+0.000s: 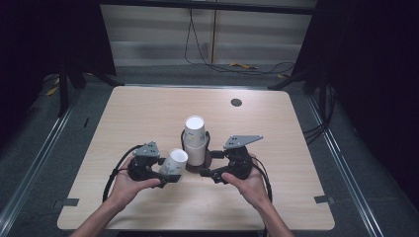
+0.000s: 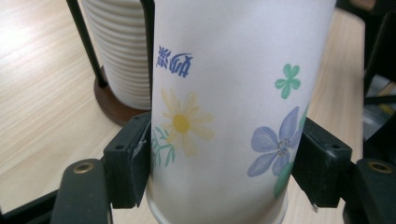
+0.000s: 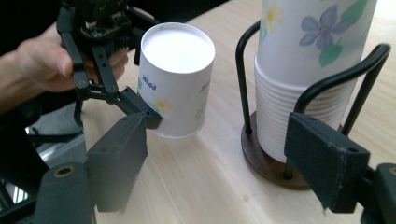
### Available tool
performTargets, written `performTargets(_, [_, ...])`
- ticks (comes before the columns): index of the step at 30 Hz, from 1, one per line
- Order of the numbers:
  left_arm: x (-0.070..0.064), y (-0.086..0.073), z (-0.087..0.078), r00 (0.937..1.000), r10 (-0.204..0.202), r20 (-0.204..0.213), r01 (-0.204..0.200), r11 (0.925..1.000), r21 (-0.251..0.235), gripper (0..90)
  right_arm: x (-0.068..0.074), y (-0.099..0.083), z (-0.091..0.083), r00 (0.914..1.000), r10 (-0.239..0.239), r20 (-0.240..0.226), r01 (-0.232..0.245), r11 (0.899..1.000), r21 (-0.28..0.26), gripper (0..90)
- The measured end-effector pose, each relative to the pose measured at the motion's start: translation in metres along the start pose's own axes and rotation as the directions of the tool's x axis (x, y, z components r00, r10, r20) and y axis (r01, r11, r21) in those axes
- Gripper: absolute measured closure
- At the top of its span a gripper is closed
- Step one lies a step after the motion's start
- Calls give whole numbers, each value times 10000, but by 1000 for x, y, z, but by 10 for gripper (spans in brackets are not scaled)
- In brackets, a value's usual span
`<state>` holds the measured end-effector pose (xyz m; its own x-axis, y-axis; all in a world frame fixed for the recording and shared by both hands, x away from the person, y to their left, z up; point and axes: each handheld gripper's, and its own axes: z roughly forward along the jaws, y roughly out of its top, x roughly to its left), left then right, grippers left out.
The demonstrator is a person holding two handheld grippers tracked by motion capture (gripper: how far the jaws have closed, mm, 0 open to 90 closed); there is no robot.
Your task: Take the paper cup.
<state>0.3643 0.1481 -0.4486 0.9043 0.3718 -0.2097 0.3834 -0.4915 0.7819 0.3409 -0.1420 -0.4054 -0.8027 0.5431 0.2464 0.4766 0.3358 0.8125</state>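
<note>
Paper cup: matt white paper, smooth, printed with flowers. Stacked cups: same paper, rims ribbed. Holder: glossy black metal rods set in a dark wooden base. Table: pale wood-grain, smooth. Tongs: matt black plastic.

In the middle of the high view the stack of cups in its wire holder is blocking the way between the two hands. The held paper cup is sitting just left of it, leaving a narrow gap. The left gripper and right gripper are crowding the lower centre. The table is lying open across the upper left, the upper right and along both sides.
</note>
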Motion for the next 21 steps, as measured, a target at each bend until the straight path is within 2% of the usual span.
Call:
performTargets(1, [-1,1,1,10000,58,14,-58,9999,108,296,0,0,0,10000,-43,50,42,9999,104,207])
performTargets(2, [-2,3,2,9994,328,73,-329,9992,214,294,0,-1,1,9999,-90,147,86,9996,256,198])
performTargets(3, [-2,3,2,9994,328,73,-329,9992,214,292,0,-1,1,9999,-90,147,86,9996,256,198])
performTargets(5, [-5,8,3,9970,778,-44,-776,9962,404,292,0,-2,5,9994,-87,323,71,9986,516,160])
performTargets(7, [-6,13,2,9954,961,-50,-956,9936,603,292,1,-3,8,9999,-106,73,100,9967,801,160])
performTargets(8, [-6,14,1,9947,1027,-8,-1024,9924,679,292,2,-2,8,9998,-183,111,173,9958,895,162])
performTargets(11, [-7,15,3,9939,1105,7,-1100,9881,1075,292,4,-3,9,9995,-308,82,296,9928,1159,173])
performTargets(13, [-7,16,4,9922,1248,66,-1245,9820,1421,292,4,-3,11,9993,-379,-39,380,9893,1410,205])
performTargets(16, [-8,16,6,9924,1223,146,-1231,9811,1493,292,6,-3,15,9983,-571,-151,589,9825,1768,228])
performTargets(19, [-8,16,8,9893,1458,3,-1434,9726,1829,292,7,-2,19,9971,-701,-303,750,9736,2156,245])
performTargets(21, [-8,15,8,9900,1406,93,-1399,9725,1863,292,7,-2,21,9965,-721,-424,801,9691,2333,249])
